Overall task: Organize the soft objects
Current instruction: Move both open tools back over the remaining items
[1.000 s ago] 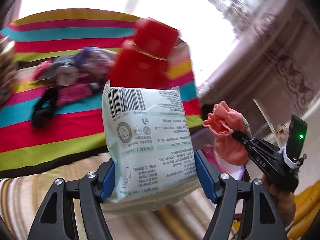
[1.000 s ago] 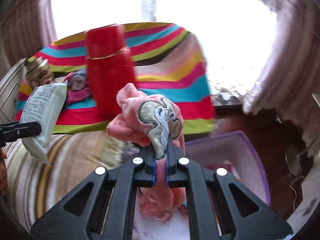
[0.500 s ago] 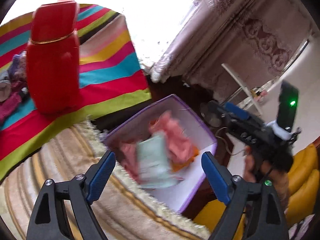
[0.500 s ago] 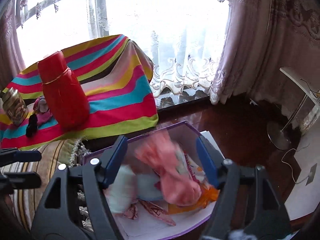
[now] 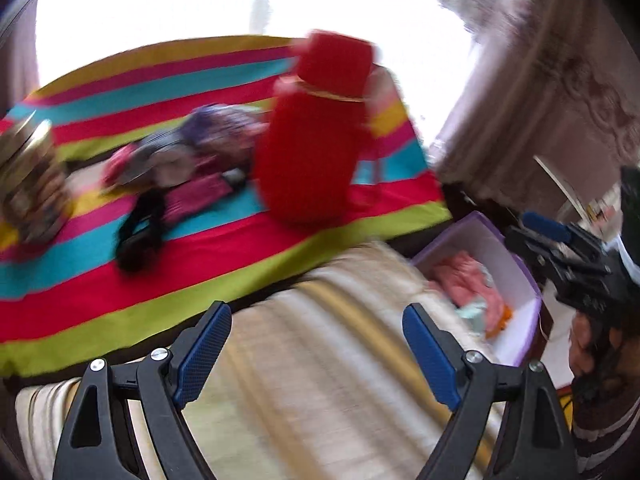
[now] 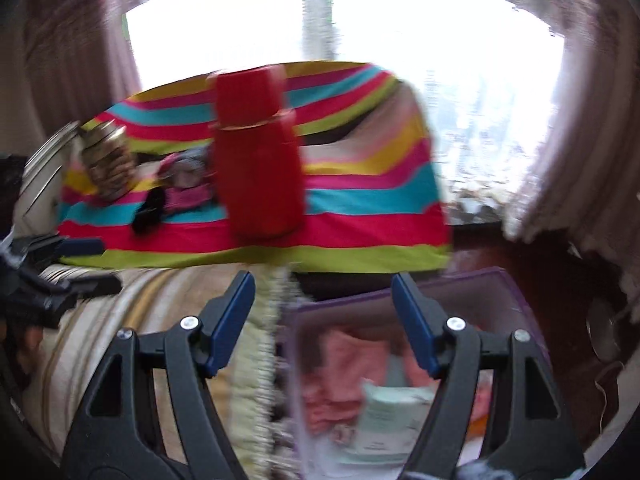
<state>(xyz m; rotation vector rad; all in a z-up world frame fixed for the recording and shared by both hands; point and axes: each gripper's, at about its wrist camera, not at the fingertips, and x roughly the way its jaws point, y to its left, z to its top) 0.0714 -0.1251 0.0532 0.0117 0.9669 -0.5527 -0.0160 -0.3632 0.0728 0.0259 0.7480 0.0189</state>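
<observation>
A purple-rimmed box on the floor holds a pink cloth and a pale green tissue pack; it also shows in the left wrist view. My right gripper is open and empty above the box's near edge. My left gripper is open and empty over a beige striped cushion. A pile of soft items, purple, grey and pink with a black strap, lies on the striped cloth.
A red flask stands on the striped cloth, right of the pile. A patterned jar stands at the cloth's left. Curtains and a window lie behind. Dark wood floor surrounds the box.
Both grippers opened and dropped the tissue pack and the pink cloth into the box. Both views have since swung back left toward the striped cloth.
</observation>
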